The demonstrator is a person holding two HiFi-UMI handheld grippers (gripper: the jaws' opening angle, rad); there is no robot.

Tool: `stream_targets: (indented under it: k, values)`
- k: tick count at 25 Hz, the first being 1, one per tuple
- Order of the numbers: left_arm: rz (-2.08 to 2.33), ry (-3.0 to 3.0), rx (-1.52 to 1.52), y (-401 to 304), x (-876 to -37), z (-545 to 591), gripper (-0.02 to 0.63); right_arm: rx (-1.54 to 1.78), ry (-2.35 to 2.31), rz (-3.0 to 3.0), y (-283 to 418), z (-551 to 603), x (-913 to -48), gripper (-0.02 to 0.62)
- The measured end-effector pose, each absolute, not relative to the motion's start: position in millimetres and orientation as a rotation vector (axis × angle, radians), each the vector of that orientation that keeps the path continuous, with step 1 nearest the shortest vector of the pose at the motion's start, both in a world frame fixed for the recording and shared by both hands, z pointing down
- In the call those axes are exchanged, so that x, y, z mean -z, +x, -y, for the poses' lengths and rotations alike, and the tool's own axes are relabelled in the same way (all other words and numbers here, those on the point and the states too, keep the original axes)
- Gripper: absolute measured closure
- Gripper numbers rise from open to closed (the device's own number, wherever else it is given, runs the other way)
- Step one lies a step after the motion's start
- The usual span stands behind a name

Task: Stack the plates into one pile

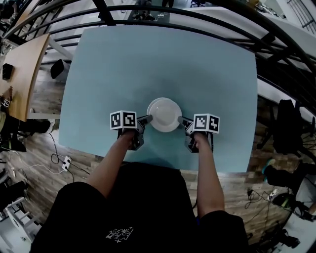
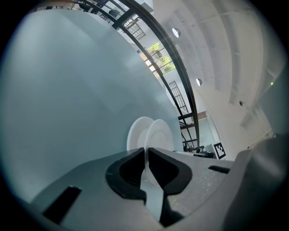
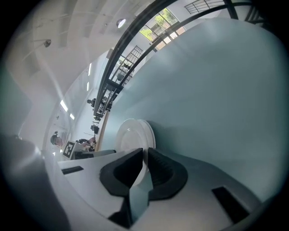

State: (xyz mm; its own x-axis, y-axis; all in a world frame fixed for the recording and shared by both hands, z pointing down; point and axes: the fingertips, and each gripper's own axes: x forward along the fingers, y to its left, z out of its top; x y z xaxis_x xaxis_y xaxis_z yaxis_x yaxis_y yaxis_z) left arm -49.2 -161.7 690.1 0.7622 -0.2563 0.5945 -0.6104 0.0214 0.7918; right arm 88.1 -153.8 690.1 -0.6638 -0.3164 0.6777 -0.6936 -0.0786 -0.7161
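Note:
A white plate pile sits at the near middle of the pale blue table, between my two grippers. My left gripper is shut on the pile's left rim and my right gripper on its right rim. In the left gripper view two white plate rims stand one behind the other, and the jaws of the left gripper pinch the nearer edge. In the right gripper view the plates lie close together, with the right gripper closed on their edge. I cannot tell whether the pile touches the table.
The table's near edge runs just in front of the person's arms. A black curved railing runs behind the table. A wooden desk stands at the left, a dark chair at the right, and cables lie on the floor.

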Motion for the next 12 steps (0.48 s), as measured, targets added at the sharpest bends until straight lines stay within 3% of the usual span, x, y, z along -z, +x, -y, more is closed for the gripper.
stream_targets:
  k: [12]
  values:
    - [0.705, 1.559, -0.38, -52.0, -700.4, 172.1, 0.574, -1.784, 1.134, 1.858, 84.6, 160.8, -698.1, 0.56]
